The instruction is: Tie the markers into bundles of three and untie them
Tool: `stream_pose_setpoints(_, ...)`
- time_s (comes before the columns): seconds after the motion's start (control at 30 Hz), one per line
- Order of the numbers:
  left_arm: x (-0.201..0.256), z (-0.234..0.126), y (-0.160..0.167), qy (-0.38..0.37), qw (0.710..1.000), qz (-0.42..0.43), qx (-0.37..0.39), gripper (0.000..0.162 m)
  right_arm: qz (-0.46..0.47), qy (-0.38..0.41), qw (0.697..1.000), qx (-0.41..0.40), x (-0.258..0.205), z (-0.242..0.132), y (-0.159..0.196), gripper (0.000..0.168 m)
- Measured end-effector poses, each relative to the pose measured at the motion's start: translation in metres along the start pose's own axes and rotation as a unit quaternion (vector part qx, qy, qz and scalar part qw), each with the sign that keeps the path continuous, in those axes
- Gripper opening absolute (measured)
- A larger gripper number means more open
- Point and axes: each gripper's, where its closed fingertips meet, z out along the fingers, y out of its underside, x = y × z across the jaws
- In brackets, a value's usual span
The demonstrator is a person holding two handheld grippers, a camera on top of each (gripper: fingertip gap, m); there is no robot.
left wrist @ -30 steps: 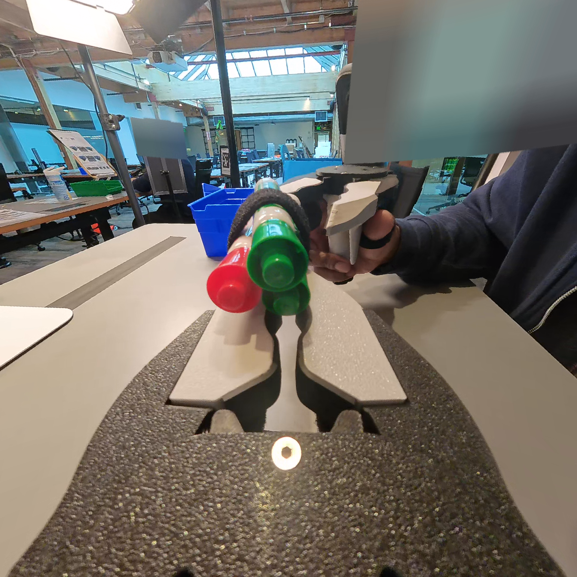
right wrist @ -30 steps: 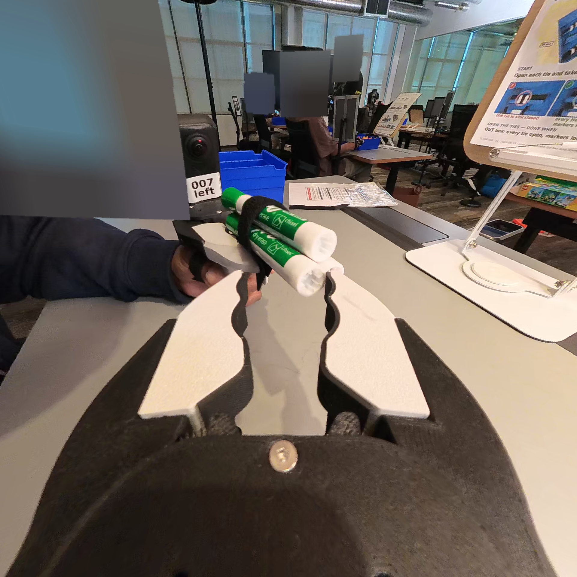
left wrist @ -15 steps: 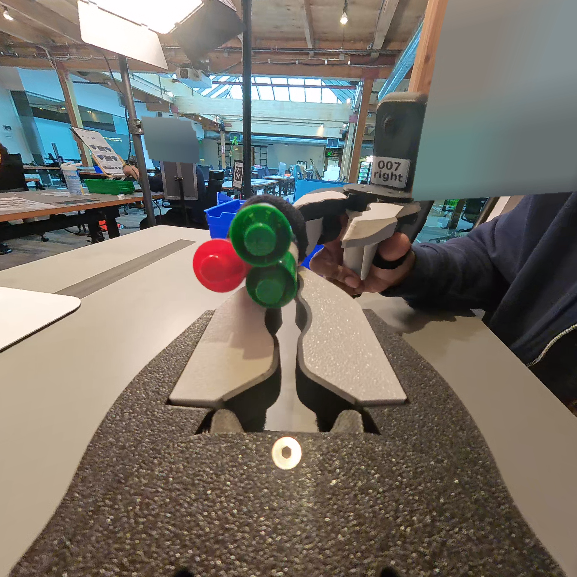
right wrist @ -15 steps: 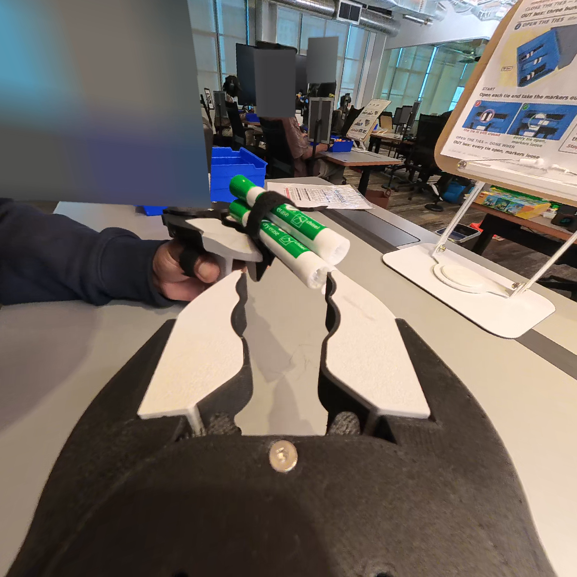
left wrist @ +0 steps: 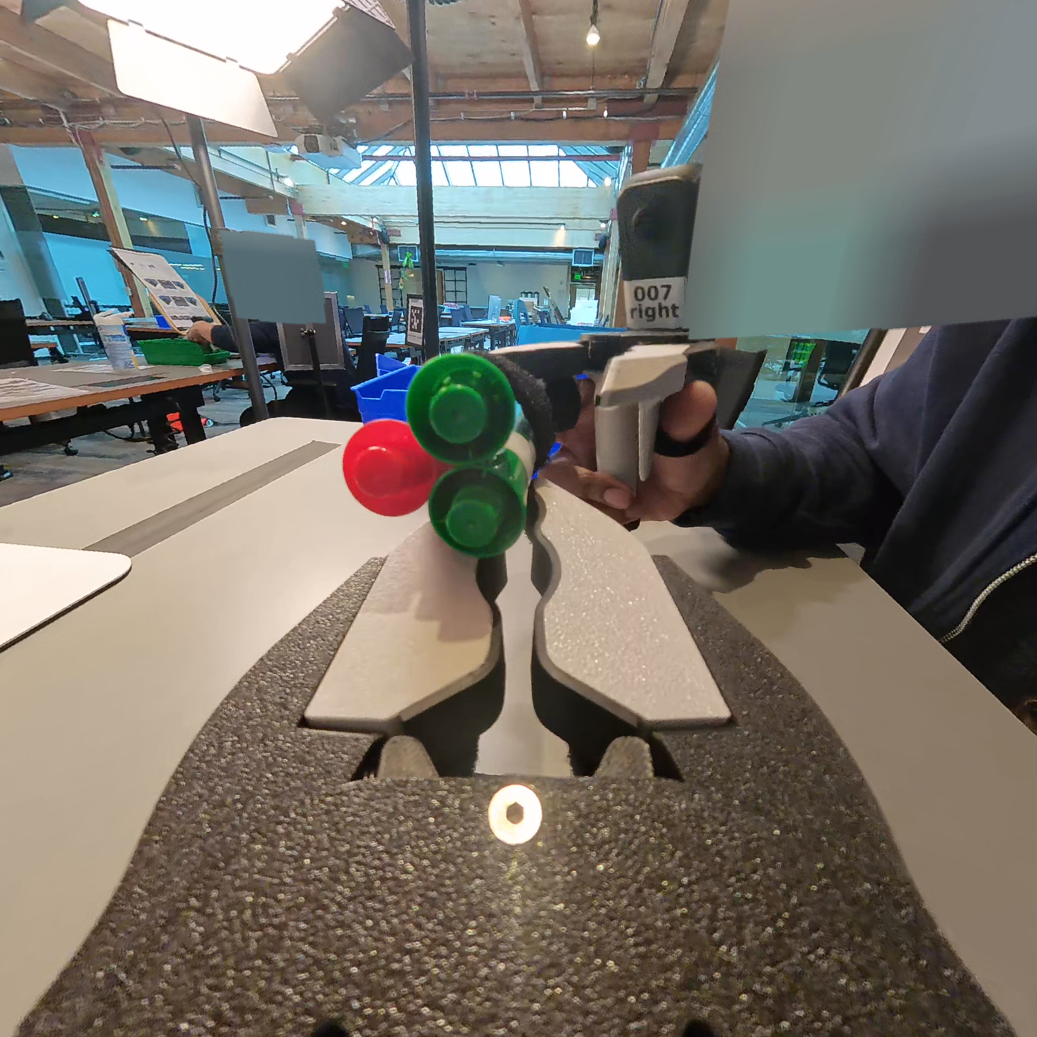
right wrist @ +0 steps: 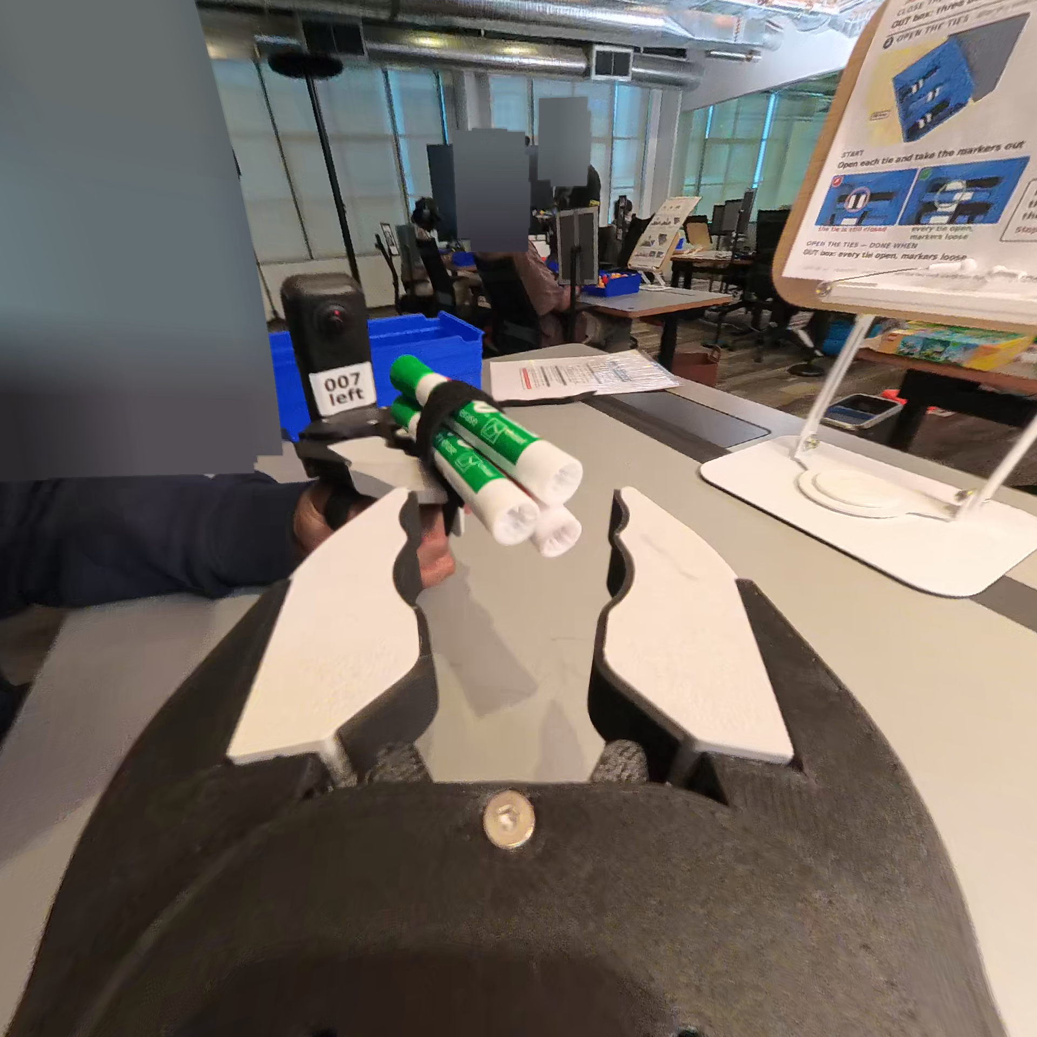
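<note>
Bundle lifted, my right claw (right wrist: 513, 536) spread wider

Left claw (left wrist: 519, 519) stays clenched on the three strapped markers (right wrist: 494, 466), two green-capped and one red, held above the grey bench (right wrist: 701, 561); since a second ago my right claw has parted, likely to catch the black fabric strap (right wrist: 443, 418) and untie

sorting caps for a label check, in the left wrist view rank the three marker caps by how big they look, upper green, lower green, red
1. upper green cap, looks largest.
2. and 3. lower green cap and red cap look about alike; no ranking between them.

All three point at the camera from one bundle, so nearness may explain the difference rather than true size.
</note>
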Motion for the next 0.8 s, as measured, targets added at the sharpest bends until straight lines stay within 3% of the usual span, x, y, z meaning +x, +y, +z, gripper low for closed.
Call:
stream_pose_setpoints(0.23,0.000,0.004,0.006,-0.009,1.000,0.010,-0.028,0.003,-0.079,0.014,0.997,-0.014,-0.016,0.005,0.000,0.066)
stream_pose_setpoints(0.47,0.000,0.004,0.008,-0.013,0.999,0.013,-0.036,0.003,-0.070,0.005,0.997,-0.015,-0.018,0.006,0.001,0.067)
stream_pose_setpoints(0.8,-0.004,-0.006,-0.009,-0.010,0.999,-0.008,0.038,0.003,-0.070,0.007,0.997,-0.023,-0.014,0.006,0.005,0.067)
